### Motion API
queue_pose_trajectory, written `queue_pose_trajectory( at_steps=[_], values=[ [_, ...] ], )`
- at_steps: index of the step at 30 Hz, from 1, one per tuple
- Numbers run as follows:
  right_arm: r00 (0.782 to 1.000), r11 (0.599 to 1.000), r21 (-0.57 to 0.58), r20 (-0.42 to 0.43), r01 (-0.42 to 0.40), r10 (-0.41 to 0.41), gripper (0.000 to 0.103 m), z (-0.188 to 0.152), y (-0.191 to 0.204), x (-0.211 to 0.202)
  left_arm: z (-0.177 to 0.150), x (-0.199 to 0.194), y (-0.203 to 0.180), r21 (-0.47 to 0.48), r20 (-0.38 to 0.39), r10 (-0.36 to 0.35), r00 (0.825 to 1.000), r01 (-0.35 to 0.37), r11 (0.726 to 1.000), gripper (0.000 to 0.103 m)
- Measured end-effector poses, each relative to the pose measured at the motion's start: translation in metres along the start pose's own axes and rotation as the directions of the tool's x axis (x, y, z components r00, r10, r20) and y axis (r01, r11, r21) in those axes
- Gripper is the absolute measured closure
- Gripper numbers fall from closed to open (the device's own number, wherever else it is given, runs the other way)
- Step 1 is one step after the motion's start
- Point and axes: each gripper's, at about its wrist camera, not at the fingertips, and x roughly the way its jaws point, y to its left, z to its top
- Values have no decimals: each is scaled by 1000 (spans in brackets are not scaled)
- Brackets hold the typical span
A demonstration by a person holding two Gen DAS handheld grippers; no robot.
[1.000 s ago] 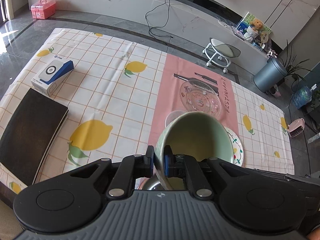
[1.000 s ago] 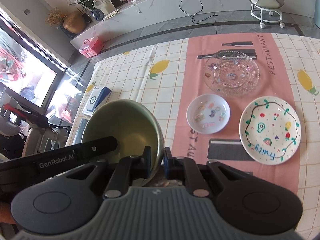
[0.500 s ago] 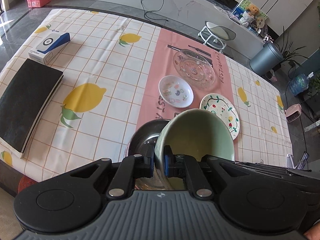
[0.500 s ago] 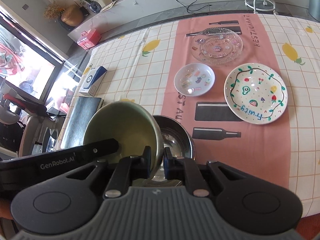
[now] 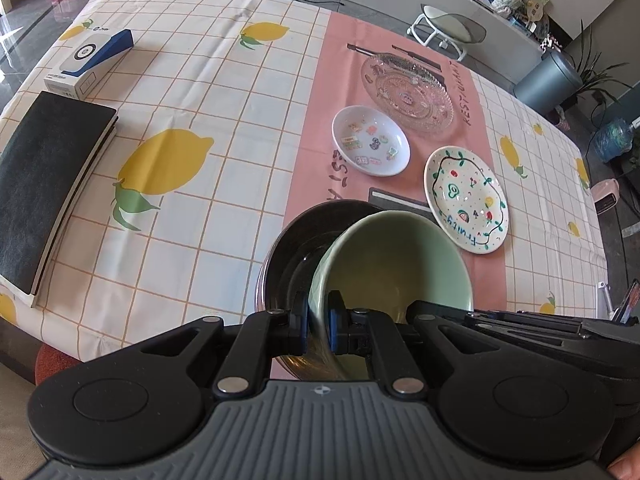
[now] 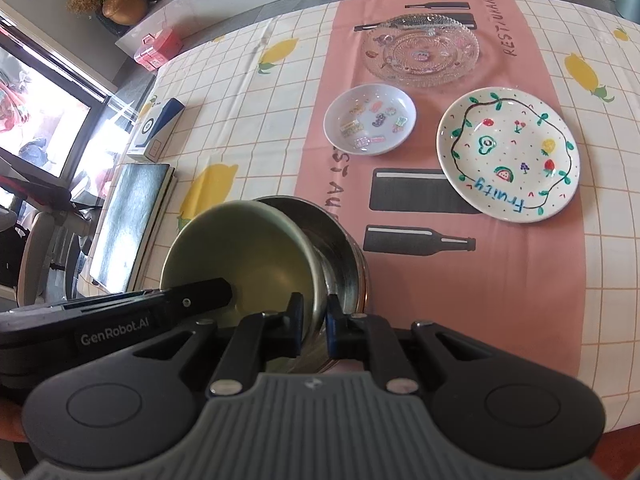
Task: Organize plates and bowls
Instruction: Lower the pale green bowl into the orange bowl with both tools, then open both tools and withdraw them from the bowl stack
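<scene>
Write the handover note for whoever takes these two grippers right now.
Left gripper: shut on the green bowl, on its rim.
Right gripper: shut on the opposite rim of the same bowl.
Green bowl: tilted, held partly inside the metal bowl at the table's near edge; whether it rests on it is unclear.
Done: green bowl brought to the metal bowl.
Left: seat it level, release both grips.
Untouched on the pink strip: small sticker dish, painted plate, glass plate.
</scene>
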Motion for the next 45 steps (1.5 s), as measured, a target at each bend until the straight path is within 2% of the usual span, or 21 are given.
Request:
queue_pose_trajectory(
  at_steps=[4, 7, 15, 19, 22, 24, 26, 28, 32, 35, 40, 41, 45],
  values=[
    [1000, 1000, 2, -23, 5, -4, 95, 1, -3, 9, 1, 5, -5, 40, -20, 37, 999, -36, 999, 92],
    [999, 1000, 2, -36, 5, -5, 95, 3, -5, 16, 4, 4, -8, 73, -4, 79, 997, -79, 994, 93],
    [998, 996, -69, -6, 55, -55, 94, 8, 6, 25, 11, 6, -11, 114, 7, 126, 992, -126, 985, 93],
    [997, 992, -110, -15, 67, -69, 95, 9, 11, 27, 14, 2, -2, 74, 9, 78, 997, -79, 994, 92],
    [996, 986, -144, -21, 82, -86, 95, 9, 15, 29, 14, -6, 5, 49, 34, 26, 999, -28, 998, 92],
    [996, 984, -154, -26, 85, -90, 93, 11, 17, 28, 15, -12, 10, 29, 58, -15, 998, 13, 999, 88],
    [995, 981, -166, -16, 96, -100, 90, 12, 19, 25, 16, -19, 15, 13, 83, -23, 996, 22, 1000, 86],
    [992, 973, -193, 11, 125, -125, 83, 13, 23, 20, 17, -22, 19, 6, 98, -25, 995, 25, 1000, 85],
    [992, 969, -213, 21, 126, -125, 83, 15, 24, 15, 17, -21, 27, -19, 99, -37, 994, 39, 999, 84],
    [993, 970, -212, 21, 116, -114, 83, 15, 23, 12, 13, -20, 33, -41, 99, -59, 993, 63, 997, 78],
    [995, 971, -218, 49, 100, -91, 83, 14, 22, -1, 6, -15, 43, -79, 96, -83, 992, 91, 993, 77],
    [995, 972, -215, 54, 93, -83, 83, 14, 21, -3, 4, -14, 45, -85, 93, -87, 992, 95, 992, 77],
    [995, 972, -219, 61, 88, -76, 98, 12, 22, -8, -2, -9, 51, -104, 77, -105, 991, 113, 988, 77]
  ],
)
